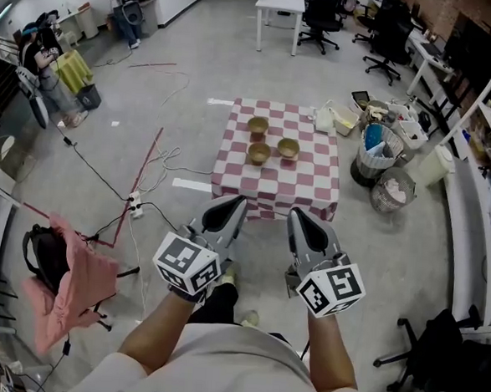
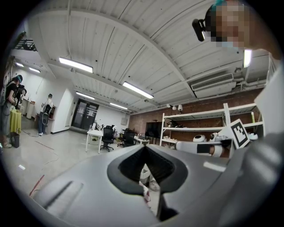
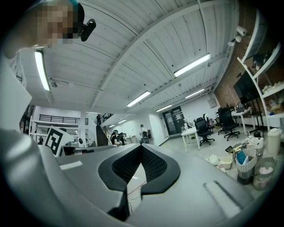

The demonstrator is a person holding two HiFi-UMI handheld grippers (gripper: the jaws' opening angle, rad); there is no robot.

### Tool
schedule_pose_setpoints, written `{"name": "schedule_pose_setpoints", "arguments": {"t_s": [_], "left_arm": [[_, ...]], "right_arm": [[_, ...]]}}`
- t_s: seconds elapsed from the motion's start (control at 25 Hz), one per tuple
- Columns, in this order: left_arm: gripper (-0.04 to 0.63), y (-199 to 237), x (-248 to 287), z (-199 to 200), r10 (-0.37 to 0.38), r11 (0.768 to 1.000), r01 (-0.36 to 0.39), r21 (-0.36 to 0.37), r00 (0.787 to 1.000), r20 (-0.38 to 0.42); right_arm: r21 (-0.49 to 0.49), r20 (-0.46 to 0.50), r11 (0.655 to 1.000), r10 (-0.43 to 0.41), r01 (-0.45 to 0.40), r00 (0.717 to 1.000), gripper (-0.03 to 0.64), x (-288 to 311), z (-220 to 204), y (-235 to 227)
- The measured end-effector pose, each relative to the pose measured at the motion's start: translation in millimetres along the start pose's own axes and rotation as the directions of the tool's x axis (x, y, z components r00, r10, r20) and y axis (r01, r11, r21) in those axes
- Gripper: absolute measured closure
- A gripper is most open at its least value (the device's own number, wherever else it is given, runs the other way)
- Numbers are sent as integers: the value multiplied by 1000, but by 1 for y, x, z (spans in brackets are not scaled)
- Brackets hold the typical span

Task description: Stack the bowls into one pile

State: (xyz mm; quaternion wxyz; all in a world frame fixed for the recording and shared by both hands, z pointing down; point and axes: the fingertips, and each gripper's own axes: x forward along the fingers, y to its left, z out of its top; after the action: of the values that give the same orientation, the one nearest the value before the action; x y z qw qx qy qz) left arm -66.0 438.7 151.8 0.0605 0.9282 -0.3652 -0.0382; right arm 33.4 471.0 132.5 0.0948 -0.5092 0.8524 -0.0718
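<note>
At the bottom centre of the head view we hold the left gripper [image 1: 235,204] and the right gripper [image 1: 299,215] side by side. Each has its jaws closed tip to tip, gripping nothing. Farther off, mid-frame, a checked table [image 1: 314,177] carries three unstacked bowls: the near bowl [image 1: 258,153], the right bowl [image 1: 287,148] just beside it, and the far bowl [image 1: 258,126] behind.

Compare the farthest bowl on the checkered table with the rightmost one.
The farthest bowl stands toward the far edge of the cloth; the rightmost bowl sits nearer the middle. The farthest bowl has bare cloth all round it, while the rightmost bowl is close beside a third bowl; whether they touch I cannot tell. Both are golden-brown, upright and unstacked.
</note>
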Motion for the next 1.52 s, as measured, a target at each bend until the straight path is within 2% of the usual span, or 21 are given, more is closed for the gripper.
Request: {"name": "schedule_pose_setpoints", "arguments": {"t_s": [0.28,0.84,1.08,1.52], "left_arm": [[589,44,34,-11,-5,1000,5,-7,1000,-20],[589,185,128,-28,-47,998,45,-40,997,-65],[590,221,155,-47,-80,995,74,-60,992,-101],[589,267,202,-89,-67,993,48,-108,982,-175]], "right_arm": [[0,-25,1000,-18,18,1000,607,50,-14,-22],[-14,-79,994,-106,105,991,607,192,-38,-75],[-28,-99,989,-145,143,984,607,229,-51,-89],[-3,-127,988,-153,154,980,606,285,-73,-137]]}}
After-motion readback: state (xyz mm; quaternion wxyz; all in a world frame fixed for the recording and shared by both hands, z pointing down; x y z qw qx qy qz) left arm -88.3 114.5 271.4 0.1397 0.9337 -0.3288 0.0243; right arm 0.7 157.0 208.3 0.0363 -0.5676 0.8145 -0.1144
